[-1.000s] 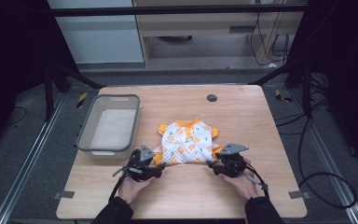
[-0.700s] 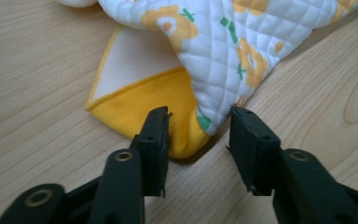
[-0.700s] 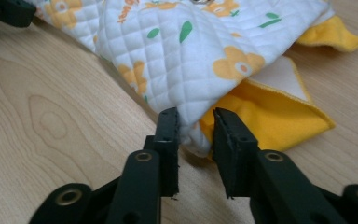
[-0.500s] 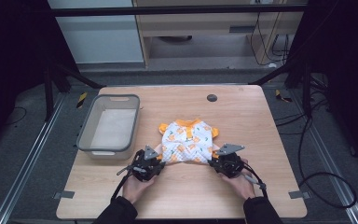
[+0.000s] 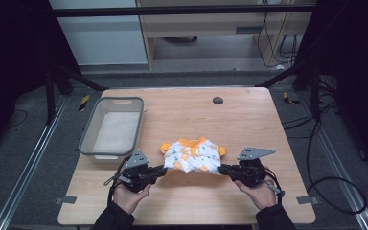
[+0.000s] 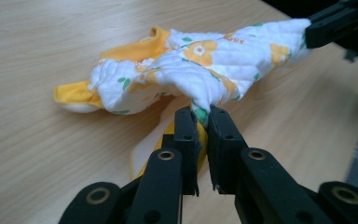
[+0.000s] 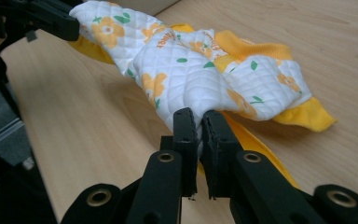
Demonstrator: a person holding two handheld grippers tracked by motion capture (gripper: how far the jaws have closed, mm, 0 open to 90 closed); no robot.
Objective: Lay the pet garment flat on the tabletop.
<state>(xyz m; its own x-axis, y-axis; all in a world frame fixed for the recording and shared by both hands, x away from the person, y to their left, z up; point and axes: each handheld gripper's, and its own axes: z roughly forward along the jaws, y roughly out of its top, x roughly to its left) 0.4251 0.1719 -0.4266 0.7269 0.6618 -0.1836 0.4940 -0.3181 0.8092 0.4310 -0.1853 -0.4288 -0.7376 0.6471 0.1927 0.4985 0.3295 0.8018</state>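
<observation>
The left gripper (image 6: 202,122) and the right gripper (image 7: 199,122) have just been closing; their fingers now pinch opposite ends of the quilted, flower-printed white and orange cloth (image 5: 194,155), partly lifted above the wooden surface (image 5: 249,120). Farther left stands a grey plastic bin (image 5: 87,139).

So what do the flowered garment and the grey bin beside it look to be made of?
The garment looks like quilted cotton-type fabric: stitched diamond pattern, soft folds, matte printed flowers, and orange ribbed-looking trim. The bin seems to be translucent grey plastic, with a smooth moulded rim and rounded corners, though the distance leaves that uncertain.
</observation>
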